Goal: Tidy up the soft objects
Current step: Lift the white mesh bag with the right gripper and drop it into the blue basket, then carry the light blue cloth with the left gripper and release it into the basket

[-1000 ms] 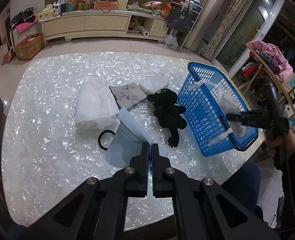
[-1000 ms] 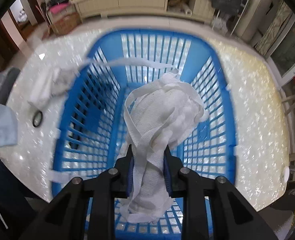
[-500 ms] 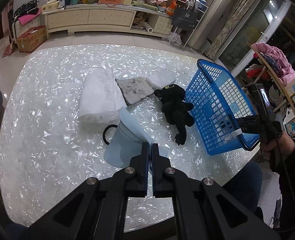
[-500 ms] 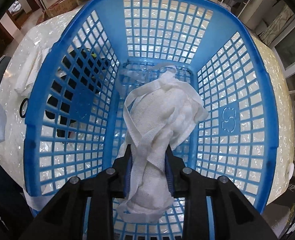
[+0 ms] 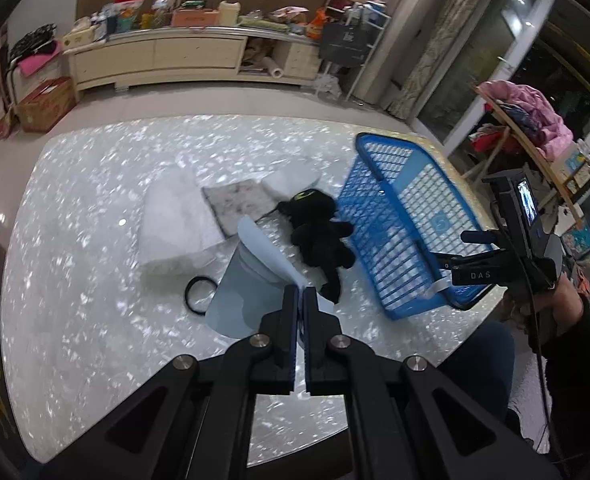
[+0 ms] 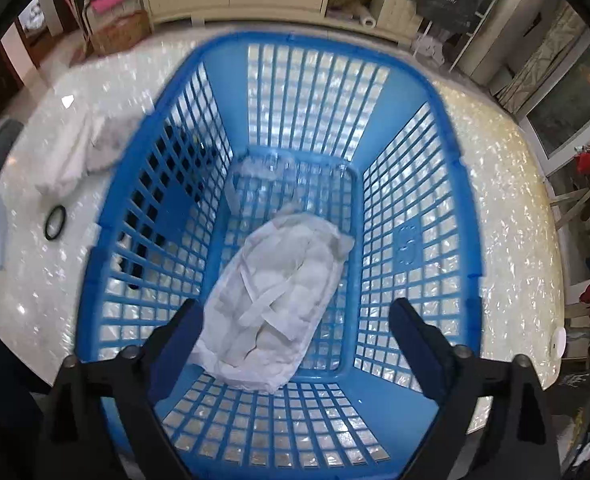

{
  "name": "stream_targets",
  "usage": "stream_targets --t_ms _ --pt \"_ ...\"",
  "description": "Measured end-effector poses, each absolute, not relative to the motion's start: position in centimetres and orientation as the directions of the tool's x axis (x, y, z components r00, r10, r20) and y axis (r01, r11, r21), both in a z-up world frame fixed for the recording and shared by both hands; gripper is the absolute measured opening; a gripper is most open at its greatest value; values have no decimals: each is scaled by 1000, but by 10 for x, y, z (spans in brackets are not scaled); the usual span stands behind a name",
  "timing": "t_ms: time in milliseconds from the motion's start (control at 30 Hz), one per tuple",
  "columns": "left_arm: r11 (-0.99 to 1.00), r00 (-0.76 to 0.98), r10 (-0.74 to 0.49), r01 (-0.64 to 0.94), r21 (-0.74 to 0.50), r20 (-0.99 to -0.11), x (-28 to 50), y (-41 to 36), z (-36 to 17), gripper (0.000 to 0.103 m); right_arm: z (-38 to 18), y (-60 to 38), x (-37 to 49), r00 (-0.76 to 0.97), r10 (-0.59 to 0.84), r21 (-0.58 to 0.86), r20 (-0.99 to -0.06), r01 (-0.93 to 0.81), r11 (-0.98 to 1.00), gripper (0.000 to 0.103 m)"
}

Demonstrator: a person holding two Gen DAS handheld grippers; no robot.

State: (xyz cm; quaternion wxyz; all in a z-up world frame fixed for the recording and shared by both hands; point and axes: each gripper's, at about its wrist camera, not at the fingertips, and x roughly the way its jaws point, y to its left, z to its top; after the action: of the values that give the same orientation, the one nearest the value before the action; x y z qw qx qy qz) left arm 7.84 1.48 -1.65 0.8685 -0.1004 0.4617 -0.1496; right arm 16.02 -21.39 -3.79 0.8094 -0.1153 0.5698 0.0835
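The left gripper point(image 5: 300, 292) is seen clamped shut on the edge of a pale blue cloth point(image 5: 251, 280), which is lifted off the table point(image 5: 75, 280). Beside the cloth lies a black ring point(image 5: 197, 295); further out lie a black plush point(image 5: 319, 236), a grey cloth point(image 5: 237, 202) and a white towel point(image 5: 175, 224).

The jaws of the right gripper point(image 6: 295, 316) are opening wide over the blue basket point(image 6: 467, 220). The white bundle point(image 6: 279, 304) is seen lying between them on the basket floor, with neither pad pressing it.
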Motion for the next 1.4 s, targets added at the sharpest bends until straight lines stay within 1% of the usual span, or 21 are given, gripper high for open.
stream_targets --t_ms 33,367,633,800,1033,1400 --pt "933 528 -360 181 -312 -769 81 10 -13 1 -31 -216 158 351 14 -84 -936 -263 961 103" --pt "912 519 -400 309 -270 -756 111 -50 21 1 10 -258 144 482 33 -75 -876 -203 976 103" --pt "884 497 -421 413 -220 -759 148 -116 37 1 3 -306 150 483 29 -34 -875 -121 992 103" --pt "862 472 -446 454 -224 -761 175 -149 37 1 -8 -322 159 467 39 -6 -884 -96 995 103" --pt "847 422 -443 486 -215 -791 214 -188 16 1 -24 -328 166 446 76 47 -892 -77 996 103" --pt "834 338 -448 491 -251 -827 261 -230 -44 1 -42 -335 180 429 107 94 -897 -50 994 103"
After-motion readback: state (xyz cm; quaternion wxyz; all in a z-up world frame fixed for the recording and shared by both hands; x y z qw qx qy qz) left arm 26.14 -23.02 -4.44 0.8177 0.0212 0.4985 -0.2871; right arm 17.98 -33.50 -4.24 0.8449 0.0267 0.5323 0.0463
